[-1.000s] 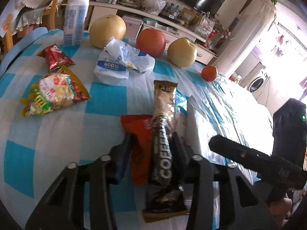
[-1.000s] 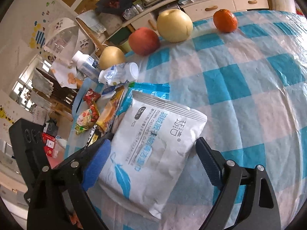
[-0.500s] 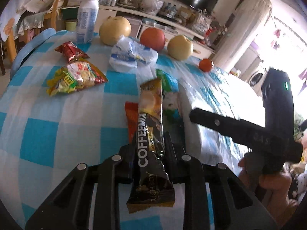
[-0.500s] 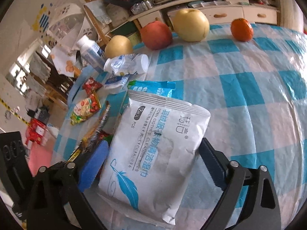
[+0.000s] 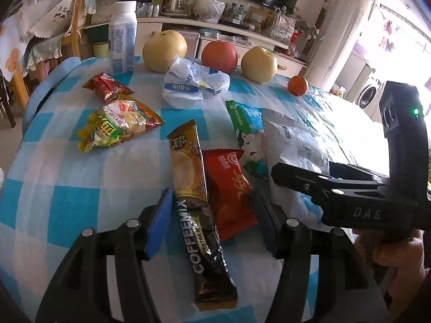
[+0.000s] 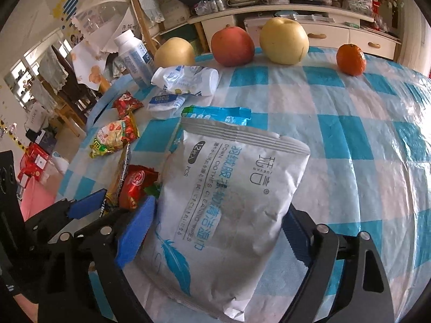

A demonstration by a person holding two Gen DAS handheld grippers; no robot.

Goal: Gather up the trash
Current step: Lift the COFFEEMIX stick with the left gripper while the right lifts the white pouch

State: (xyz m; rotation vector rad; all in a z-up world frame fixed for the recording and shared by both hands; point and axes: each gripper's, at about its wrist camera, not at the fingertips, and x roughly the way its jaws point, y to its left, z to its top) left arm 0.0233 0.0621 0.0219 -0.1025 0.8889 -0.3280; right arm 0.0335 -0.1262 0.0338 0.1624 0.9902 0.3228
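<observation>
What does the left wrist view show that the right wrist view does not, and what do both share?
Only the left wrist view shows the washing machine and the hand holding the right claw. Only the right wrist view shows the wipes pack's feather print. Both show the coffee sachet, red wrapper, fruit row and checked tablecloth.

On the checked cloth I count four pieces of fruit: two yellow pears point(image 5: 164, 51) point(image 5: 259, 64), one red apple point(image 5: 219, 56) and one small orange point(image 5: 297, 85). One upright milk bottle point(image 5: 122, 37) and one crushed bottle point(image 5: 194, 84). Six packets: two red snack packets point(image 5: 106, 86) point(image 5: 230, 191), one yellow snack bag point(image 5: 117, 125), one coffee stick point(image 5: 196, 204), one green sachet point(image 5: 243, 123), one white wipes pouch point(image 6: 229, 204)
</observation>
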